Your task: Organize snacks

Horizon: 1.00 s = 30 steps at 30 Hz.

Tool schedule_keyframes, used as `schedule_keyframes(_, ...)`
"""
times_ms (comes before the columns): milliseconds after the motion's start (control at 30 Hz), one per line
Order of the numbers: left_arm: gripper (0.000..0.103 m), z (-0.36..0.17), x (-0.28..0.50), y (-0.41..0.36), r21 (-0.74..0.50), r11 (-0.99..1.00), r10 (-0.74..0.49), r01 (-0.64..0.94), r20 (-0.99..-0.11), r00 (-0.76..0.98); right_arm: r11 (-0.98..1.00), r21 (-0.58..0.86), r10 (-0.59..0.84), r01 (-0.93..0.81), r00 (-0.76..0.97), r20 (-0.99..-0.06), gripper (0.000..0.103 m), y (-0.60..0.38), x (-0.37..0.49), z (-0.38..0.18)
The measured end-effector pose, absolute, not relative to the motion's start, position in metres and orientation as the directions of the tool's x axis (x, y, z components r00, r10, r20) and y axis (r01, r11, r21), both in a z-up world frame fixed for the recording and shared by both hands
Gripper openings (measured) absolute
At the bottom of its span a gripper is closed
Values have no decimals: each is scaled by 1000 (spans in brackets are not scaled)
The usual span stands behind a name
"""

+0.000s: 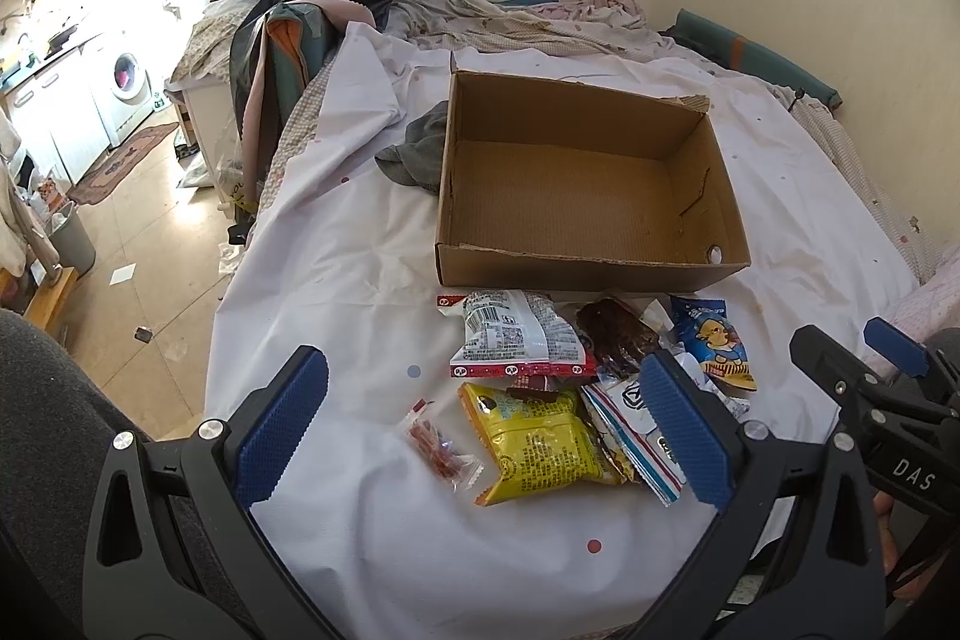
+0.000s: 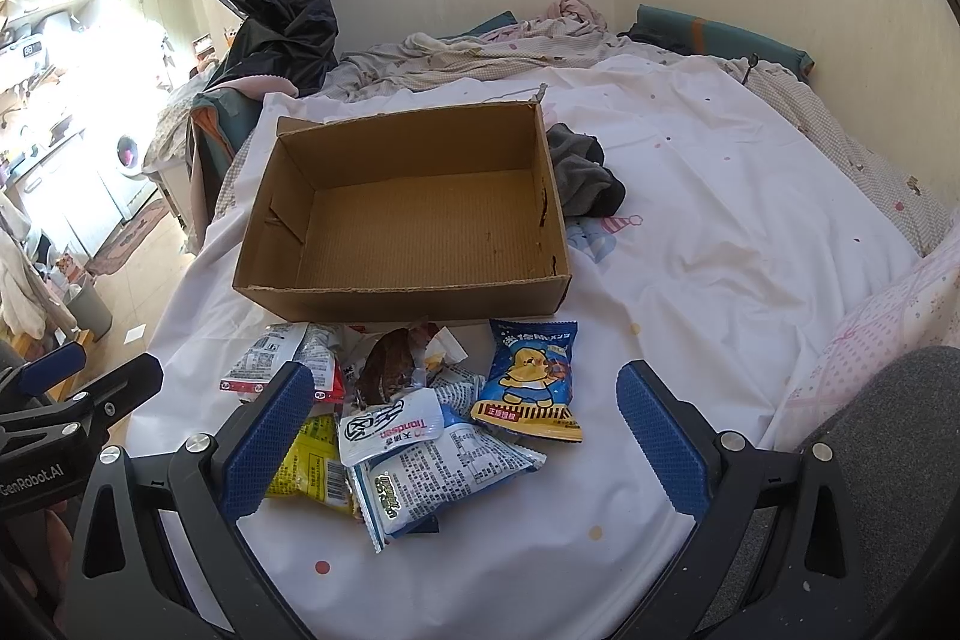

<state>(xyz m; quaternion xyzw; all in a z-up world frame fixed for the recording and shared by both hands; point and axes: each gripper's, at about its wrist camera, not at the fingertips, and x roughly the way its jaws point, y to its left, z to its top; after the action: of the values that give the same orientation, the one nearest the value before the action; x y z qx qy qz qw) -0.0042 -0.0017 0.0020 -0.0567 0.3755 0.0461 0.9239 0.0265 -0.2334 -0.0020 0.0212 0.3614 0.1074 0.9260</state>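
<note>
Two claws, both spread wide and holding nothing, so you're basically at square one. Your left claw (image 1: 480, 418) hangs over the near end of the snack pile, and your right claw (image 2: 465, 436) hangs over the same heap from the other side.

The snacks sit in a loose overlapping pile on the white dotted bedsheet (image 1: 360, 244), just in front of the empty brown cardboard box (image 1: 576, 196). You've got a yellow foil packet (image 1: 534, 445), a white-and-red printed bag (image 1: 510, 334), a blue pouch with a cartoon bear (image 2: 531, 382) and a tiny clear sachet of red candy (image 1: 441, 451) lying a bit apart.

What I'd worry about: the packets are stacked on each other, so pinching one probably drags its neighbour along or snags two at once. Slick puffy wrappers can squirt out if you close near an edge. The sheet is soft and wrinkly too, so coming down low might grab fabric. And both claws aiming at one pile could bump.
</note>
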Motion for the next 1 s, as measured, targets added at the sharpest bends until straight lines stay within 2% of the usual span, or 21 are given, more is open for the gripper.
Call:
schedule_keyframes(667,102,2,-4,-5,-50,991,54,-124,-698,714,975,126,218,-180,713,-666,103,-233,28,-4)
schedule_keyframes(1000,102,4,0,-3,-78,989,33,-127,-716,698,968,194,250,-160,683,-686,103,-244,37,-3)
